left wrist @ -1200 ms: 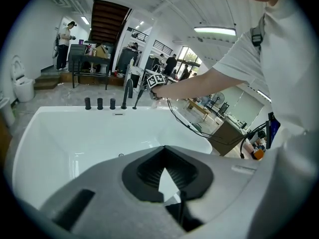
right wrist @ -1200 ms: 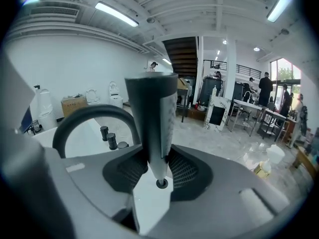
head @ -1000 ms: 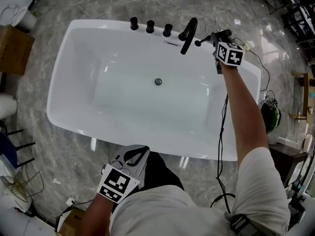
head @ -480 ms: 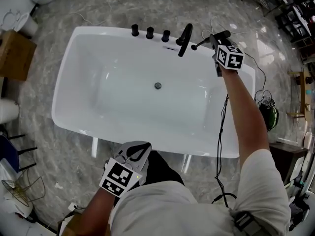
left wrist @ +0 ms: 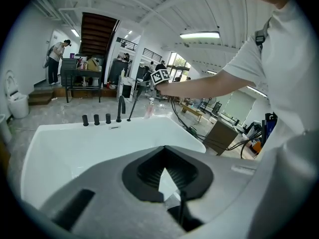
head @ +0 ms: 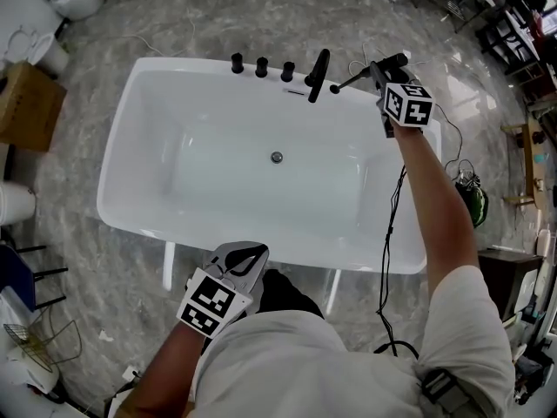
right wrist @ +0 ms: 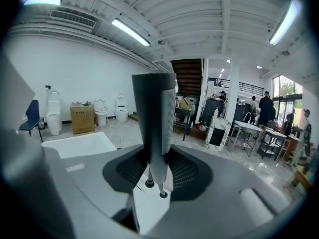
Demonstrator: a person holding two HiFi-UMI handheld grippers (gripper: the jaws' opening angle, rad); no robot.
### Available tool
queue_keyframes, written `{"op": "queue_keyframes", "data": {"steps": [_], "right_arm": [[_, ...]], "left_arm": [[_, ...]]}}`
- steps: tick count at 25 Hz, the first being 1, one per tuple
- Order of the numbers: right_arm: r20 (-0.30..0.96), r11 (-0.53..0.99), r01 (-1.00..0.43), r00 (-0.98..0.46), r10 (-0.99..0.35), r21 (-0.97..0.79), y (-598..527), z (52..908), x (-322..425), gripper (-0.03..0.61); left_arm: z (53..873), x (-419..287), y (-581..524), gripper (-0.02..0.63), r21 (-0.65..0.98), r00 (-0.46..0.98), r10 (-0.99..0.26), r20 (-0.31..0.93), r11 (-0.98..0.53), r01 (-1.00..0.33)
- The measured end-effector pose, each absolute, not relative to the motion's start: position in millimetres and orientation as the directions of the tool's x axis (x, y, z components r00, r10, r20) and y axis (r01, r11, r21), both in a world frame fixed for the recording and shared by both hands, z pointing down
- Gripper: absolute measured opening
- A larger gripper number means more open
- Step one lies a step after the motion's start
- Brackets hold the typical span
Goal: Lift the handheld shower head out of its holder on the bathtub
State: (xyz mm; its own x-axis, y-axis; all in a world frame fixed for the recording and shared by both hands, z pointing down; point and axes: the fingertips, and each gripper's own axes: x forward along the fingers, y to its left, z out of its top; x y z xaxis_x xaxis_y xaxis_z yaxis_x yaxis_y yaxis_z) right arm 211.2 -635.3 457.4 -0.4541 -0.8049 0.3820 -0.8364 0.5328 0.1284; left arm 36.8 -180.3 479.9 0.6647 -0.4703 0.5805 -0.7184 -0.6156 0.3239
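Shower head (right wrist: 153, 108): it stands upright between the jaws of your right gripper (head: 380, 70). In the head view it is at 1 o'clock from the drain (head: 277, 157), over the far right corner of the bathtub (head: 117, 177).
Change: in the last second your right hand went up and took the shower head with it. A thin dark line, probably the hose (head: 352, 78), runs from it toward 8 o'clock and ends close to the spout (head: 318, 75).
Meaning: I judge the shower head is already out of its holder, so the lift is nearly done. The holder itself I cannot make out.
Right tongs: pressed on the grey handle from both sides, about half closed.
Left tongs: your left gripper (left wrist: 164, 156) has its tips together and nothing in them. It waits at 6 o'clock by the near rim and has come up a little.
Bathtub contents: it looks dry and holds nothing, only the drain in its floor. Three knobs (head: 261, 66) and the spout stand on the far rim at 12 o'clock.
Box on the floor: the cardboard box (head: 30, 103) lies at 10 o'clock, apart from the tub. What is inside does not show.
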Motion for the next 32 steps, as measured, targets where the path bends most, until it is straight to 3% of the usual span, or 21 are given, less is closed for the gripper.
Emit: {"op": "queue_keyframes", "data": {"steps": [32], "right_arm": [[0.206, 0.524, -0.829, -0.487, -0.849, 0.197, -475, 299, 226, 0.146]], "left_arm": [[445, 23, -110, 0.006, 0.268, 0.692, -0.473, 0.545, -0.684, -0.679]]}}
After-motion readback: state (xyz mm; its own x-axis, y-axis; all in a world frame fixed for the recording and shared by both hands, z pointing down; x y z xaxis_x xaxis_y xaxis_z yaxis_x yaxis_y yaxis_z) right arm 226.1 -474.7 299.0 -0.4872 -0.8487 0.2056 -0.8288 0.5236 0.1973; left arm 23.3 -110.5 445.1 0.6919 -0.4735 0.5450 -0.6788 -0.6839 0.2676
